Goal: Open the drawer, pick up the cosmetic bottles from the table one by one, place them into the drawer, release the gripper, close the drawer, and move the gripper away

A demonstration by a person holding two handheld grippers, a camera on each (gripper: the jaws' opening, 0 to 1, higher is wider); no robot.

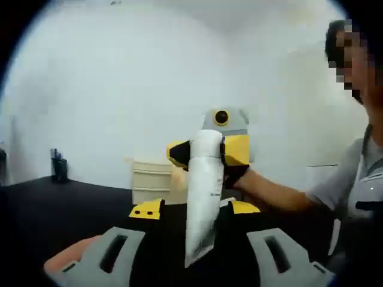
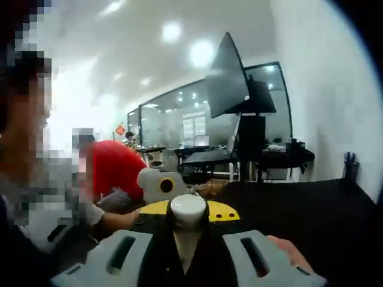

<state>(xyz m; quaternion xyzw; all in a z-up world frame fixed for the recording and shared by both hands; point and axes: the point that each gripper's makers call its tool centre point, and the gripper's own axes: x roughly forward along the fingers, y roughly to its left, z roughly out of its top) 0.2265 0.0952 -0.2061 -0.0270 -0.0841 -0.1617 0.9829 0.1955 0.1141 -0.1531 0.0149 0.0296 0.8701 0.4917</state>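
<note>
Up off the black table [image 1: 60, 203], the white cosmetic tube [image 1: 203, 191] hangs cap-up, clamped near its cap between the right gripper [image 1: 208, 153]'s yellow-and-black jaws. Nearer, the left gripper [image 1: 197, 251]'s grey jaws stand wide apart, holding nothing. Far behind sits a cream drawer unit [image 1: 152, 182]; a person in red [image 2: 116, 167] stands beyond.
</note>
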